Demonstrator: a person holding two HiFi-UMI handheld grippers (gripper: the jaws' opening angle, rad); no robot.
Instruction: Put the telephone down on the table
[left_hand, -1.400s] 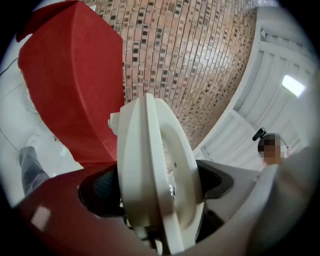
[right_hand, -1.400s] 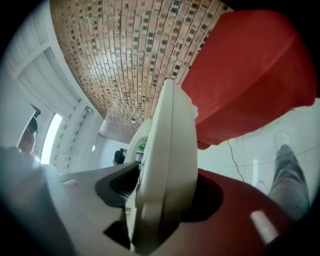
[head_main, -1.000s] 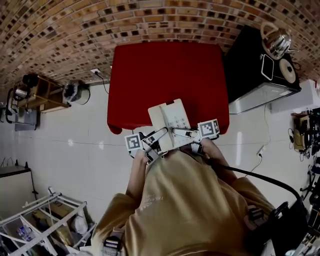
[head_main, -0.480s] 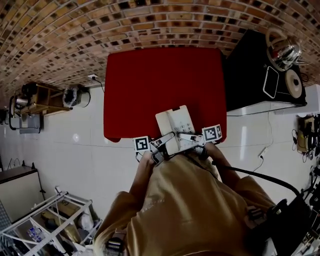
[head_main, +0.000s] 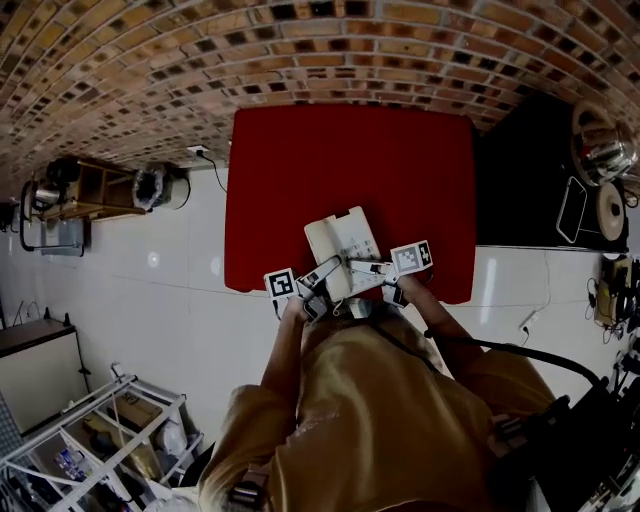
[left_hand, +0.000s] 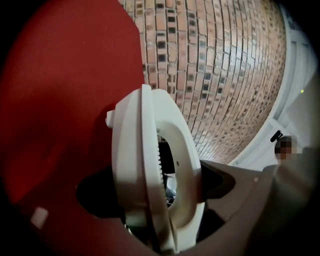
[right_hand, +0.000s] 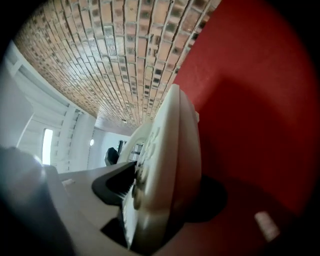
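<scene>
1. Because the left hand-held gripper (head_main: 322, 278) and the right hand-held gripper (head_main: 372, 268) each have their jaws closed tight on the near end of the white telephone (head_main: 342, 238), one from each side, both should descend at one pace to hold it level.
2. That telephone is over the near edge of the red surface (head_main: 300, 160), about midway along it; I cannot tell whether its base touches.
3. Its near end looks close to that edge, so setting it slightly further in seems safer.
4. Release is best once the base bears flat, opening both pairs evenly.
5. Brickwork (head_main: 300, 40) lies beyond the far edge.
</scene>
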